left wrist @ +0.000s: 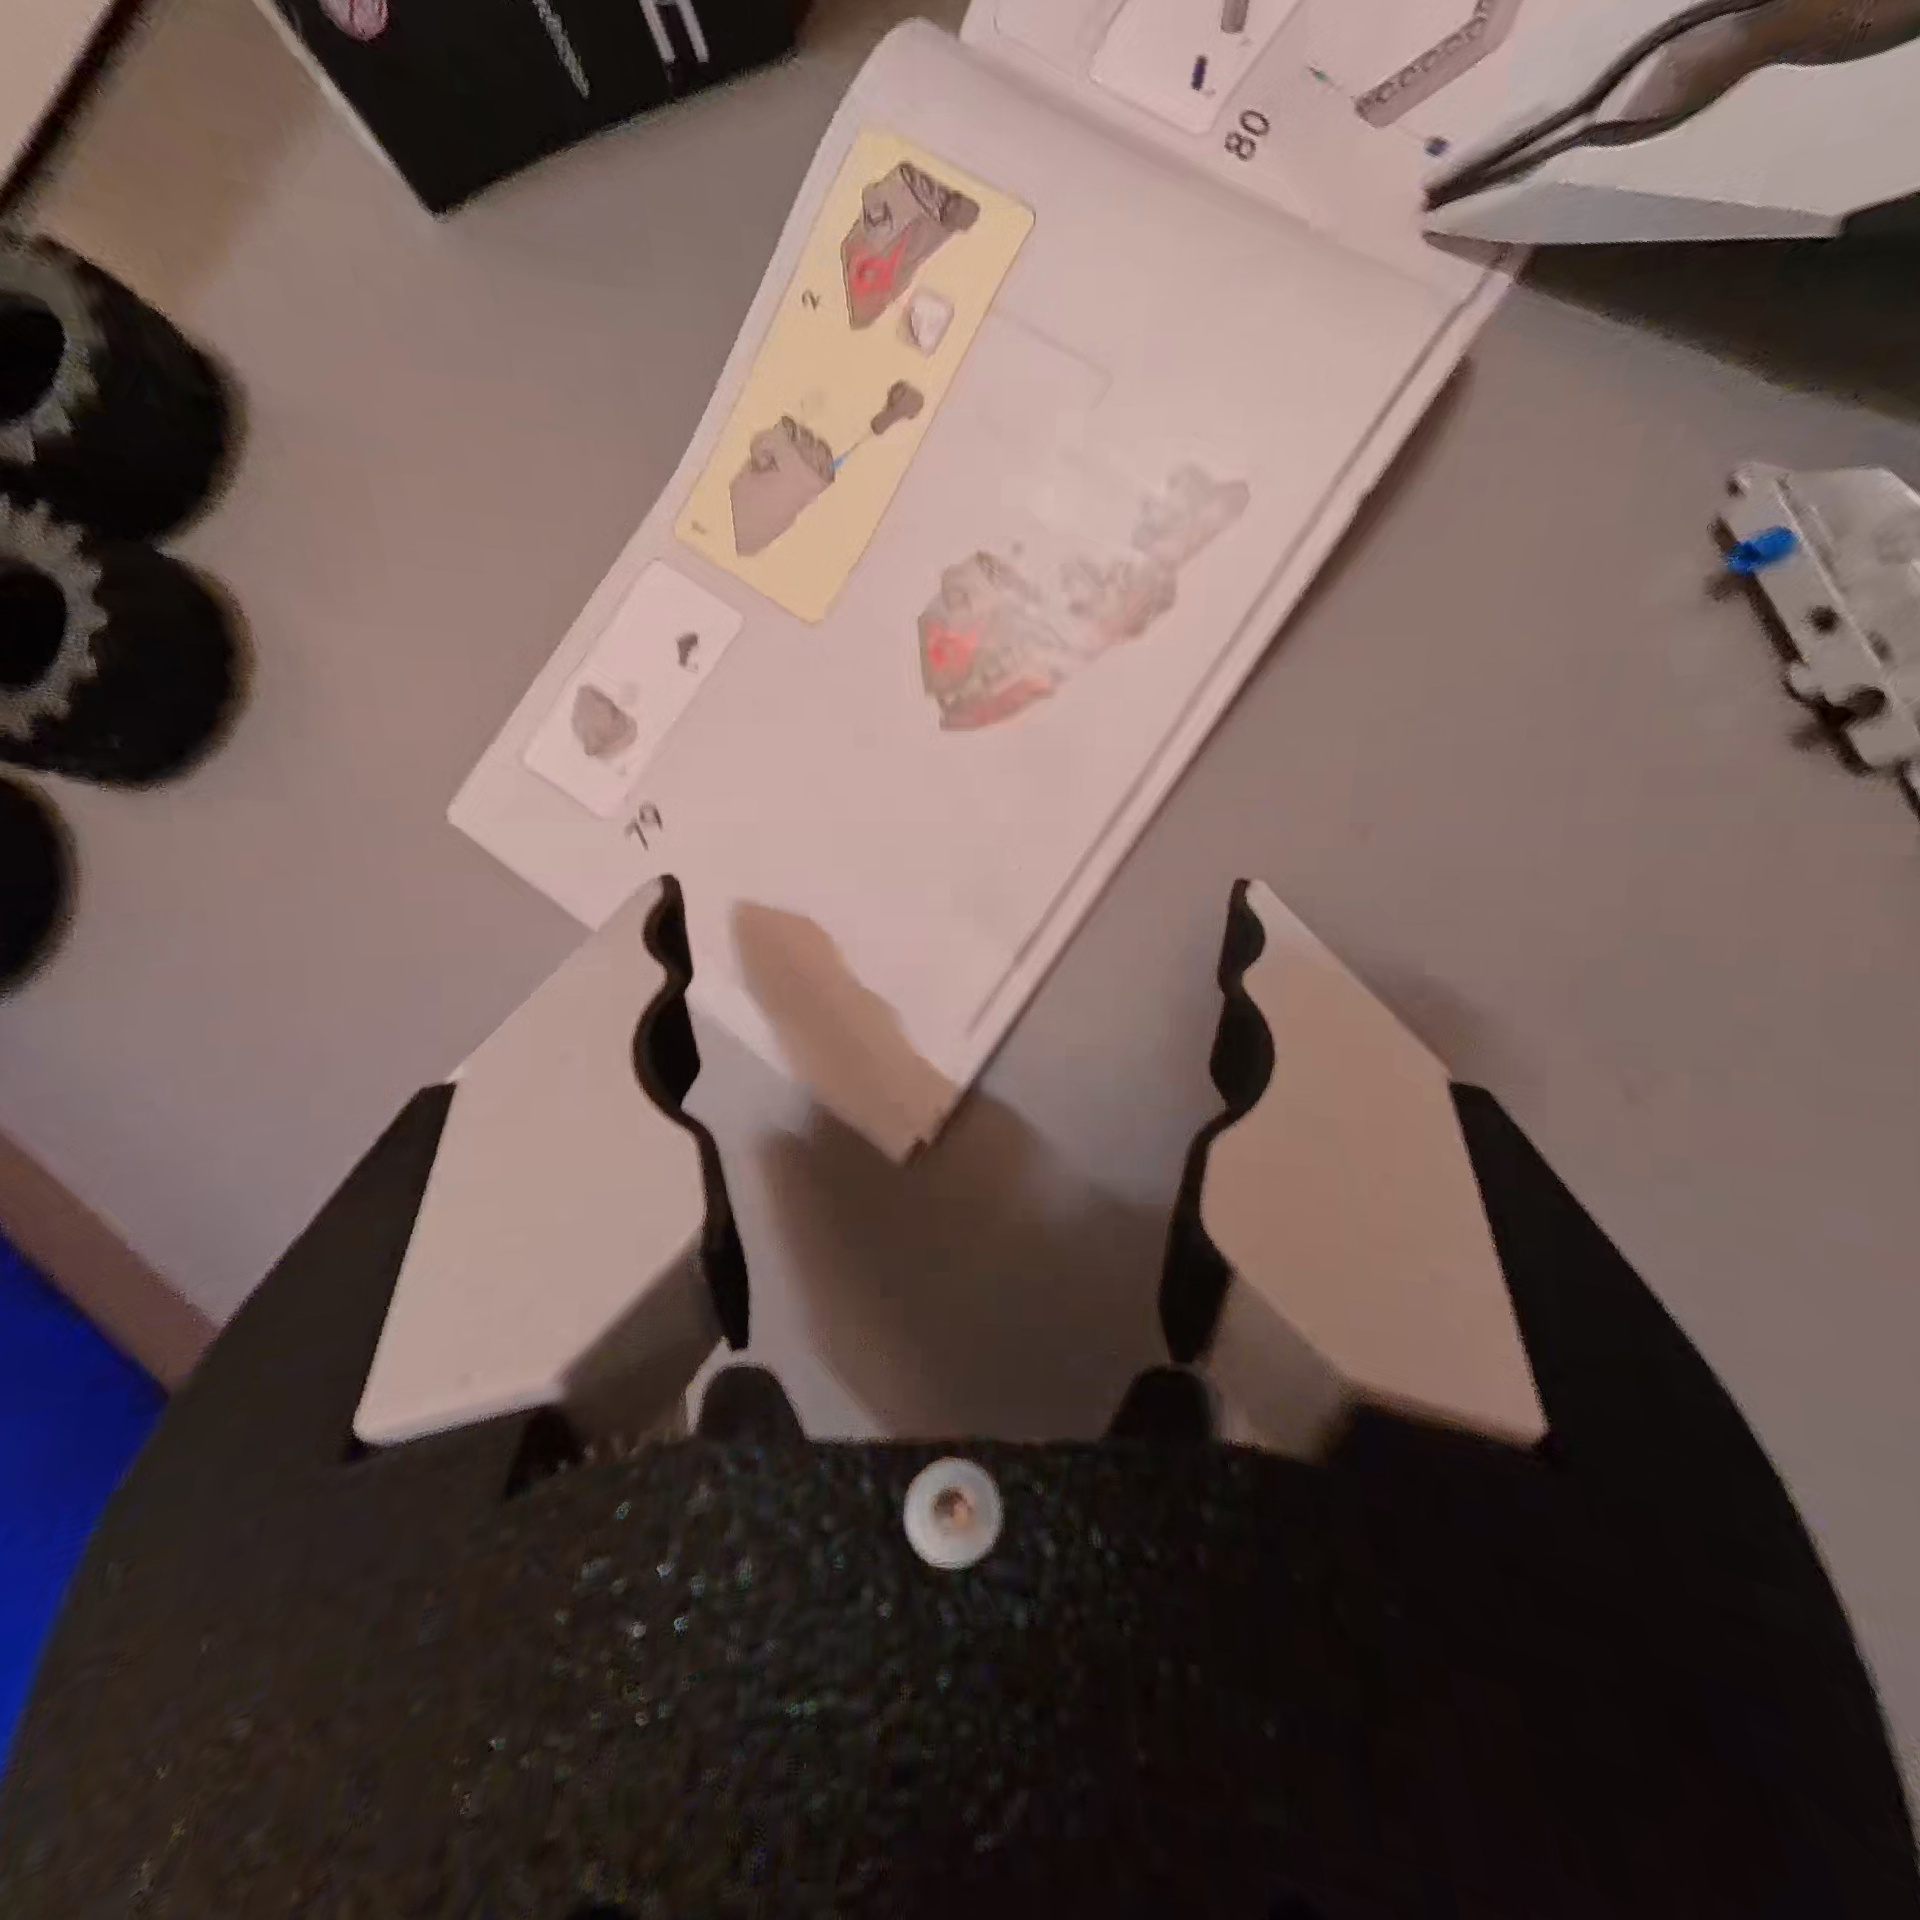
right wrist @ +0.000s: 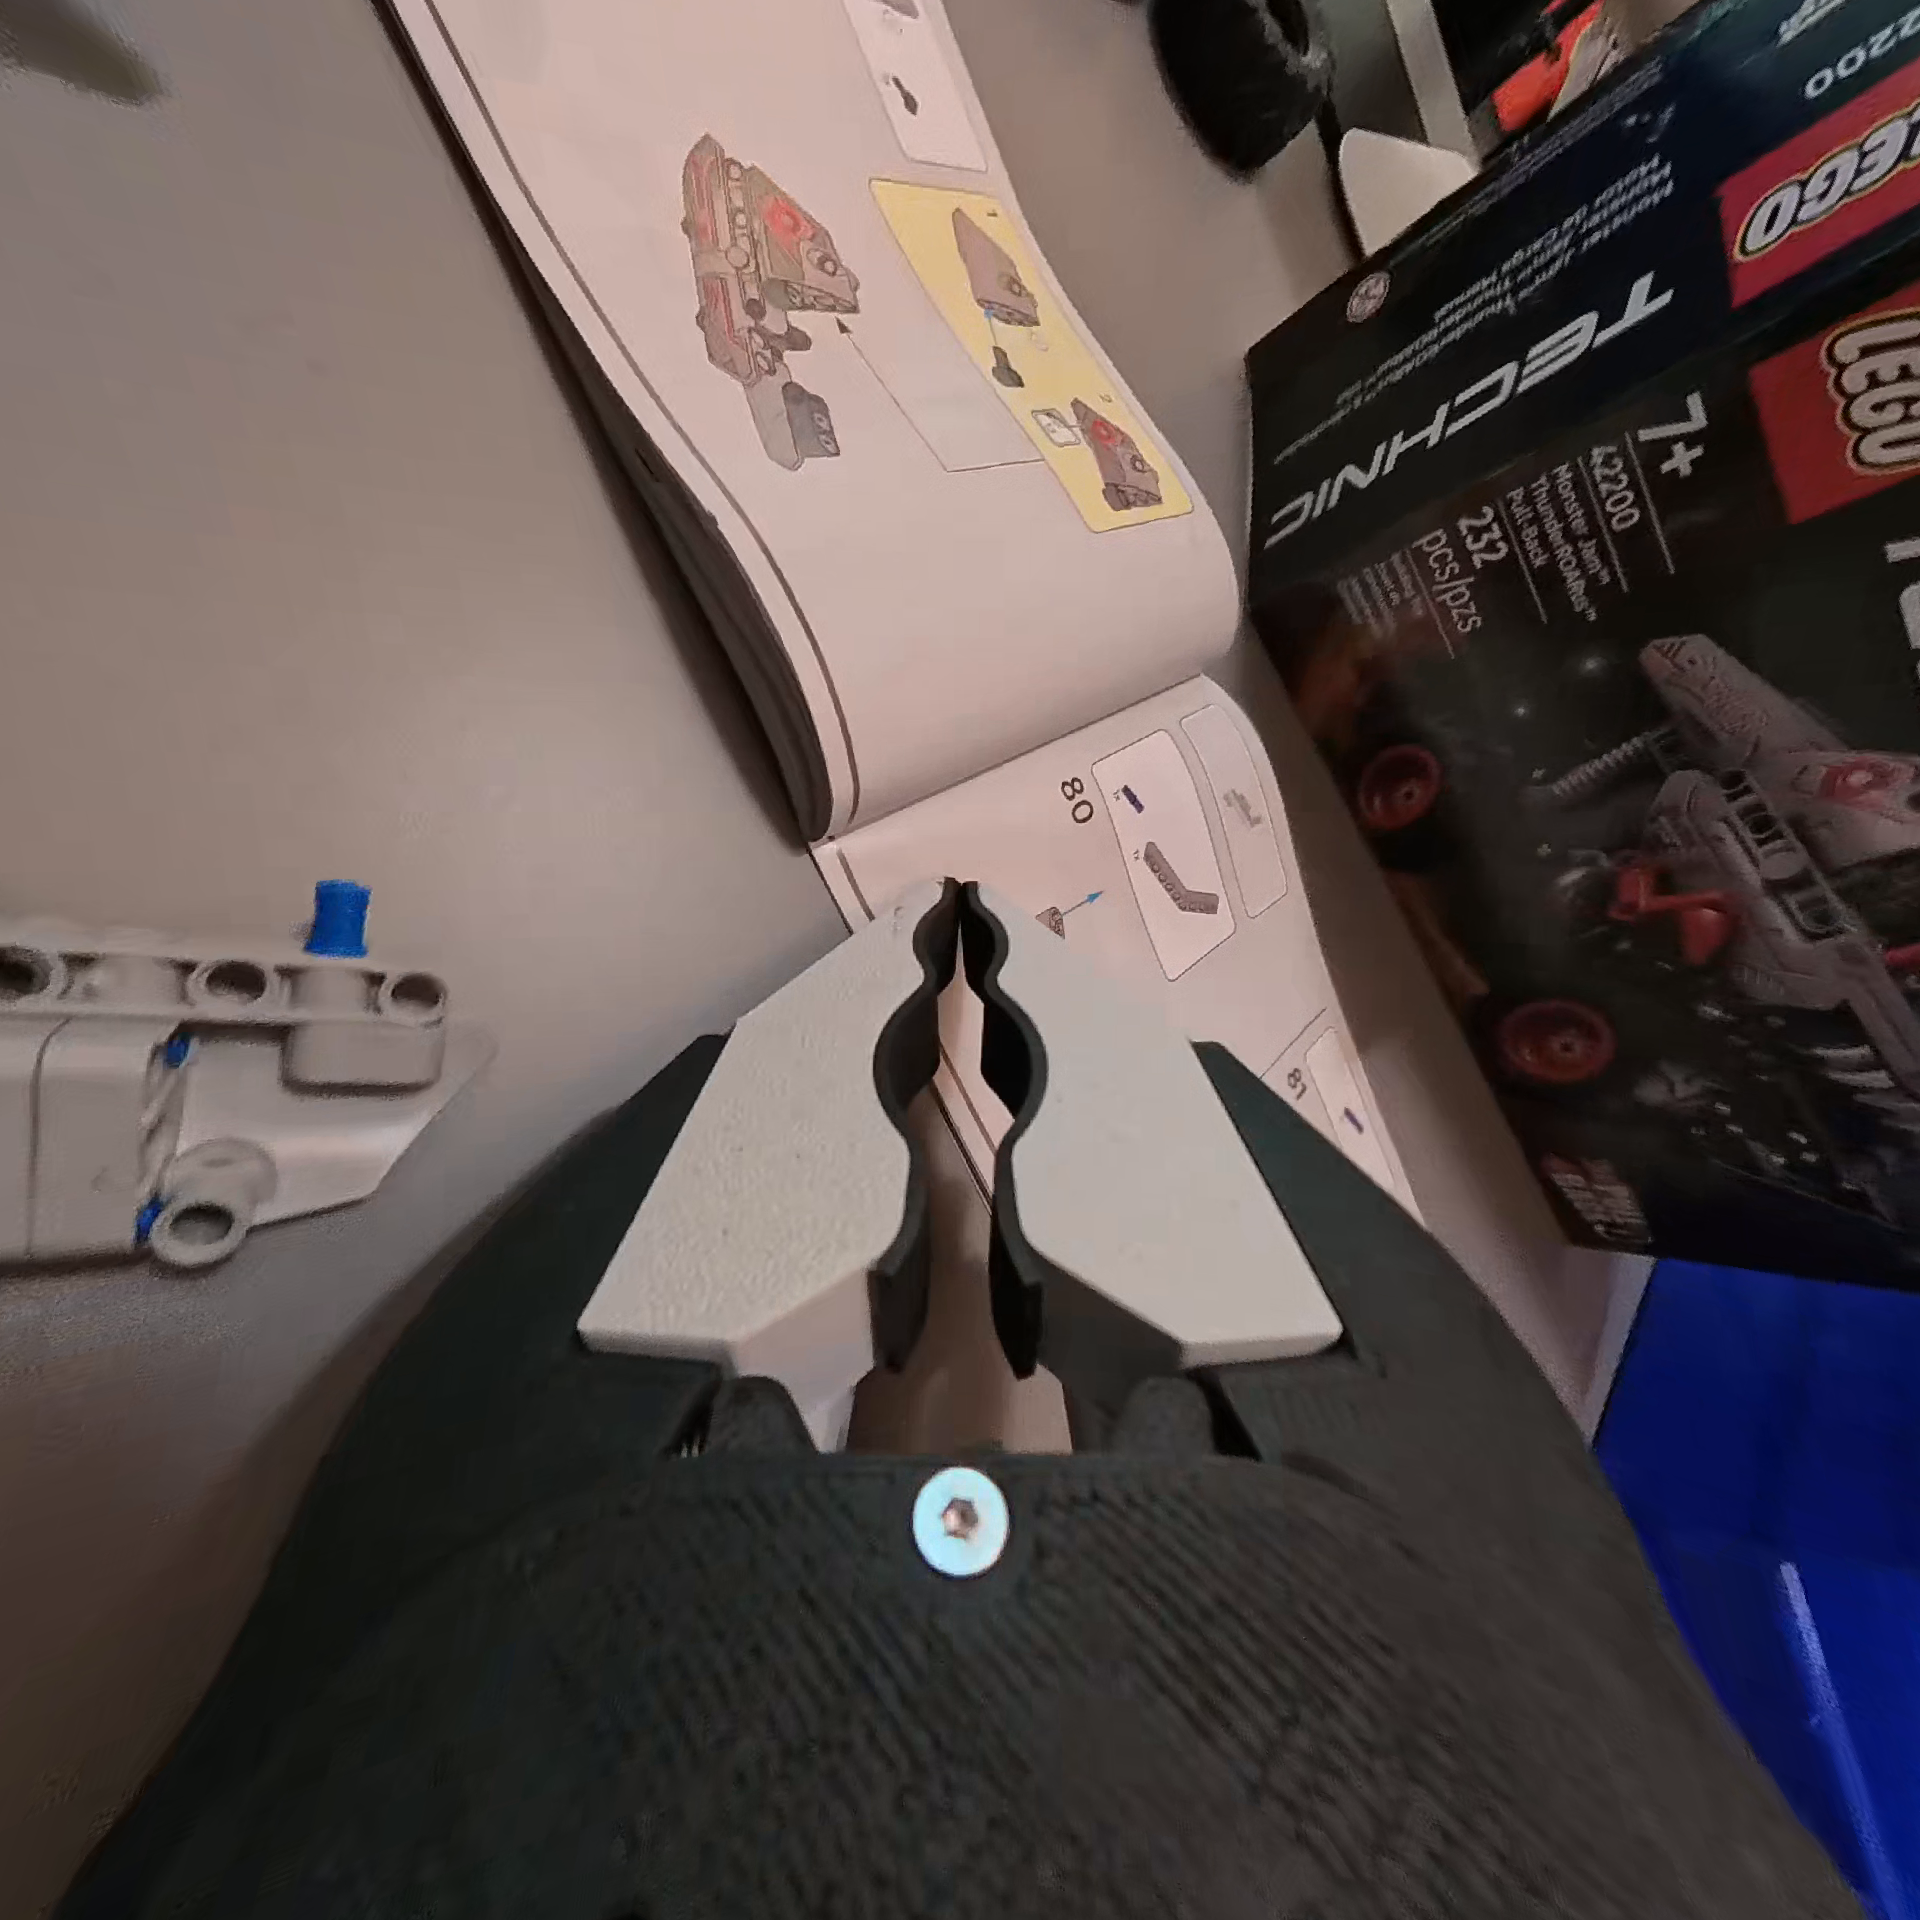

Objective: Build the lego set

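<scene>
The open instruction booklet (left wrist: 1039, 520) lies on the grey table. My left gripper (left wrist: 956, 894) is open and empty above the booklet's near corner. My right gripper (right wrist: 956, 888) is shut, with its tips over the booklet's lower page (right wrist: 1039, 831) near the page edge. I cannot tell whether a sheet is pinched between them. It also shows in the left wrist view (left wrist: 1455, 203), at the booklet's far right edge. A grey Lego assembly (right wrist: 208, 1091) with a blue pin (right wrist: 338, 920) lies left of the right gripper. It also shows at the right in the left wrist view (left wrist: 1849, 623).
Black tyres (left wrist: 104, 644) lie at the left of the table. The dark set box (right wrist: 1610, 727) stands right of the booklet; it also shows in the left wrist view (left wrist: 499, 73). A blue bin (right wrist: 1766, 1558) sits at the near right. The left gripper's tips are roughly 15 cm from the right gripper's.
</scene>
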Demonstrator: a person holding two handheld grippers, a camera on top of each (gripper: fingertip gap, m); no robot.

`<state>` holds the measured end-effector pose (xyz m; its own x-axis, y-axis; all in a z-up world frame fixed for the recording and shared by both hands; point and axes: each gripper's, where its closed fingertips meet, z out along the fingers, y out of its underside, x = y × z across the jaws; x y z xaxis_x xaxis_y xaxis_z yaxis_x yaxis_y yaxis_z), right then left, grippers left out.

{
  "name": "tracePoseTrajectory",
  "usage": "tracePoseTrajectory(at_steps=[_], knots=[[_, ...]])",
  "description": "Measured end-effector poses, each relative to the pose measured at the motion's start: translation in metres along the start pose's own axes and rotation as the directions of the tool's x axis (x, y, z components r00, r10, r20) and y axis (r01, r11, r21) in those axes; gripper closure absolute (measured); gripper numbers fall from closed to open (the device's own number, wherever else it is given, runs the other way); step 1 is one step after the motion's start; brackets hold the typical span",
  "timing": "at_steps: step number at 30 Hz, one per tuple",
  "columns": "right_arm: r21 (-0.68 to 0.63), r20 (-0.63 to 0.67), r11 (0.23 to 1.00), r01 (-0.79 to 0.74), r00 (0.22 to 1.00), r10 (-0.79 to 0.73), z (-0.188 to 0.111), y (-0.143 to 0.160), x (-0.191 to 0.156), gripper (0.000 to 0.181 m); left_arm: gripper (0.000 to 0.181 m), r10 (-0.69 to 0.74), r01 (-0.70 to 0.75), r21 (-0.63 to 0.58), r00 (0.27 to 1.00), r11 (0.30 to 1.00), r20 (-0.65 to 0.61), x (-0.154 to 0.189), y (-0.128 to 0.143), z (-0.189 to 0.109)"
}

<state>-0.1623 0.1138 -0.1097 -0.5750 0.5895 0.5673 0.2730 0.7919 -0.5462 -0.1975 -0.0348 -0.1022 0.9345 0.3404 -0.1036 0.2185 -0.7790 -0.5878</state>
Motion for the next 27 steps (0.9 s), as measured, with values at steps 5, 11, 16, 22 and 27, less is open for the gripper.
tracePoseTrajectory(at_steps=[5, 11, 16, 22, 27], knots=[[-0.016, -0.009, 1.000, 0.014, 1.000, -0.014, -0.010, 0.011, 0.000, 0.181, 0.119, -0.027, 0.027, 0.004, 0.998, 1.000, -0.051, 0.021, -0.012, 0.021], [-0.028, -0.153, 0.996, 0.086, 0.984, -0.090, -0.015, 0.022, 0.012, 0.176, 0.181, -0.028, 0.004, 0.143, 0.986, 0.990, 0.165, 0.022, -0.014, 0.019], [0.083, -0.187, 0.988, 0.127, 0.976, -0.109, -0.022, 0.007, 0.019, 0.163, 0.181, 0.060, -0.110, 0.124, 0.934, 0.986, 0.353, 0.023, -0.010, 0.015], [0.145, -0.256, 0.979, 0.143, 0.961, -0.102, -0.025, 0.001, 0.026, 0.156, 0.181, 0.084, -0.141, 0.109, 0.906, 0.984, 0.416, 0.021, -0.013, 0.016], [0.195, -0.304, 0.974, 0.119, 0.951, -0.055, -0.031, -0.002, 0.032, 0.151, 0.179, 0.048, -0.113, 0.120, 0.896, 0.986, 0.441, 0.017, -0.013, 0.013]])
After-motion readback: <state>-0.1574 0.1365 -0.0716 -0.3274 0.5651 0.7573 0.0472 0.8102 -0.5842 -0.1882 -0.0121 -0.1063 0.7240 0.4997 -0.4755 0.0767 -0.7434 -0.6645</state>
